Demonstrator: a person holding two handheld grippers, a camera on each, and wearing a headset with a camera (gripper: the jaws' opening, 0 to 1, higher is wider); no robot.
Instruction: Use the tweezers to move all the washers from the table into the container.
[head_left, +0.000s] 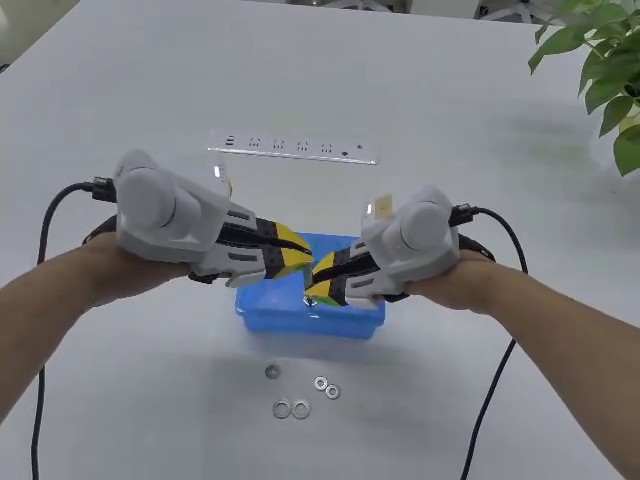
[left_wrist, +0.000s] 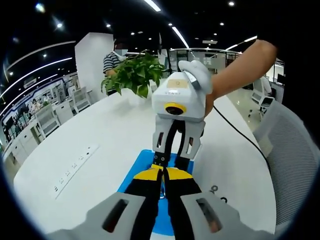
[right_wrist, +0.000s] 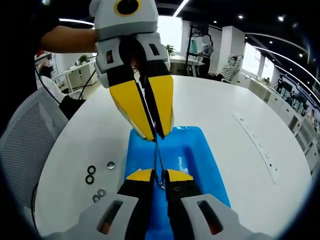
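Thin metal tweezers (right_wrist: 157, 155) run between the two grippers above the blue container (head_left: 345, 322). My left gripper (head_left: 298, 256) comes in from the left with its yellow-black jaws shut on one end. My right gripper (head_left: 320, 284) faces it from the right and is shut on the other end (right_wrist: 159, 182). Several washers (head_left: 301, 408) lie loose on the white table just in front of the container. They also lie left of the container (right_wrist: 192, 150) in the right gripper view, as washers (right_wrist: 90, 174). The left gripper (right_wrist: 154, 131) hangs tips-down over the container's far end.
A white power strip (head_left: 295, 148) lies behind the container. Green plant leaves (head_left: 605, 70) reach in at the far right corner. Black cables (head_left: 490, 400) trail from both grippers across the table. A person (left_wrist: 112, 62) stands far off behind the plant (left_wrist: 135, 75).
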